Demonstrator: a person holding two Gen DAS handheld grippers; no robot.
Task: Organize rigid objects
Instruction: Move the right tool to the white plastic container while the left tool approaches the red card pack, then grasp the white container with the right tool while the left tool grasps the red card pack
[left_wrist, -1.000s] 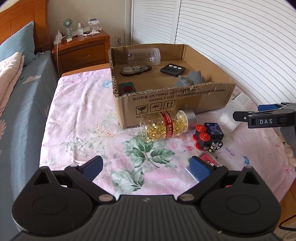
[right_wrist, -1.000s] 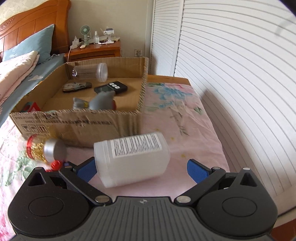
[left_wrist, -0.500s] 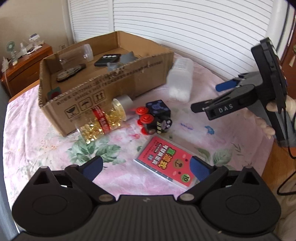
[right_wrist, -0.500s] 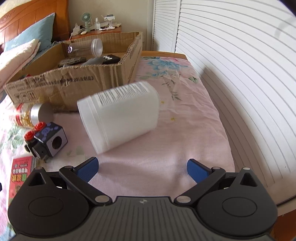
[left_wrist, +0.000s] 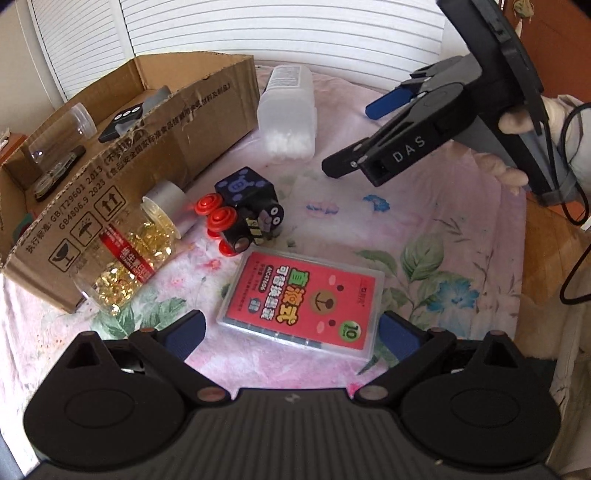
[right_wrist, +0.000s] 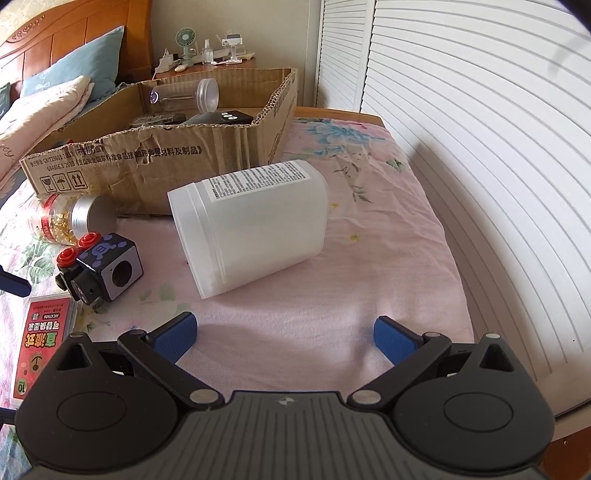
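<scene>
Both my tools are spread wide, nothing between their pads. My left tool (left_wrist: 291, 332) hangs over the red card case (left_wrist: 301, 299), which lies flat on the bed (left_wrist: 443, 229), well in front of the cardboard box (left_wrist: 147, 122). My right tool (right_wrist: 284, 334) faces the white plastic jar (right_wrist: 255, 225), on its side just beside the box's front corner. The toy cube (left_wrist: 247, 206) and capsule bottle (left_wrist: 129, 251) lie against the box front.
</scene>
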